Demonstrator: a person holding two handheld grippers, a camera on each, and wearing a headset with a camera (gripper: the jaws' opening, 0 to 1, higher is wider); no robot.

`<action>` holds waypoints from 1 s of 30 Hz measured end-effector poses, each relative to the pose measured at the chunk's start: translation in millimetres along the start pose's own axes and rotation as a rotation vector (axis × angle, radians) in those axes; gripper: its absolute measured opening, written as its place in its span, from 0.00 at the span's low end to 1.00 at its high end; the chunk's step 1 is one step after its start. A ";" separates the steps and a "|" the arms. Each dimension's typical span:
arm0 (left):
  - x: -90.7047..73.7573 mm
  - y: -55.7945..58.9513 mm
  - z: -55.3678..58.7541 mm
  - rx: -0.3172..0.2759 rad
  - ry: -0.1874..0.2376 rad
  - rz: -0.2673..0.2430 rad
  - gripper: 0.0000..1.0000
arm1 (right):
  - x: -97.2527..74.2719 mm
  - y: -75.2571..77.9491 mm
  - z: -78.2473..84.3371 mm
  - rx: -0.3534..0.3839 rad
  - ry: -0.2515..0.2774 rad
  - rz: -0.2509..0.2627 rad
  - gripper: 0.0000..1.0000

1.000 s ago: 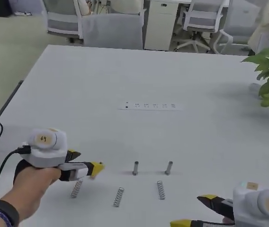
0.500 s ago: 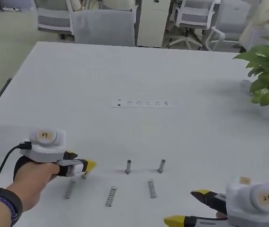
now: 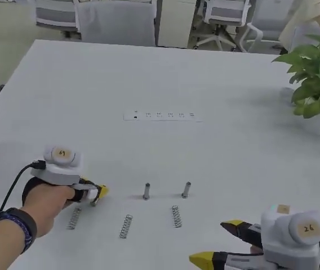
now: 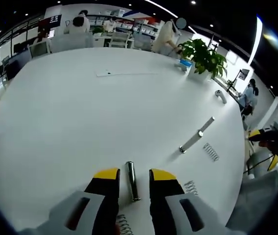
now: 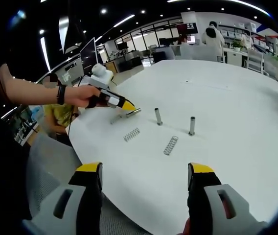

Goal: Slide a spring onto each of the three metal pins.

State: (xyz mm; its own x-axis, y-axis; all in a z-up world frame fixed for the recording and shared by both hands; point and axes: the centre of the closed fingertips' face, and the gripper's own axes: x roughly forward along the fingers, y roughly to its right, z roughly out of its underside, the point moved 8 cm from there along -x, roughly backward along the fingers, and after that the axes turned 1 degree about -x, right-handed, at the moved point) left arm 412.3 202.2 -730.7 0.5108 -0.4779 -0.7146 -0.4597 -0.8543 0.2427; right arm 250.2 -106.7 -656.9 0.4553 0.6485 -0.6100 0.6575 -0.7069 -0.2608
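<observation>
Tabletop, white, with a broad bare stretch from the pins to a socket strip. Plant at the right edge, chairs beyond the far edge. Left gripper, jaws narrowly parted, straddles the left pin with a gap either side. Middle pin and right pin stand upright. Left spring, middle spring and right spring lie nearer. Right gripper, jaws spread wide, hangs at the near edge.

Head view: from above the near edge of the table, facing forward and down toward the far chairs, at middle distance. Left gripper view: low at the near left, facing right, very close to one pin — the right gripper at its margin. Right gripper view: off the near right edge, facing left and far. All three share the upright pins and the springs.
</observation>
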 end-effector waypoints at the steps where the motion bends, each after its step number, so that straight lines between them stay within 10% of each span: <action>1: 1.5 -0.7 0.0 0.000 -0.004 -0.001 0.16 | 0.1 -0.1 0.1 0.000 0.000 0.000 0.70; 16: 18.5 -5.0 0.9 -0.033 -0.064 -0.015 0.07 | -1.7 2.0 -3.6 -0.007 -0.001 0.005 0.70; 30: 16.5 9.7 -3.1 0.086 -0.154 -0.045 0.01 | 1.2 0.7 -3.6 -0.009 -0.004 -0.002 0.70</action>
State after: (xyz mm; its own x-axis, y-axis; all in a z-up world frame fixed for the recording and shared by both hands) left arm 418.5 185.4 -738.1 0.4177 -0.3970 -0.8173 -0.5030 -0.8501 0.1559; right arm 253.4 -105.4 -655.0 0.4516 0.6485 -0.6128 0.6638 -0.7031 -0.2549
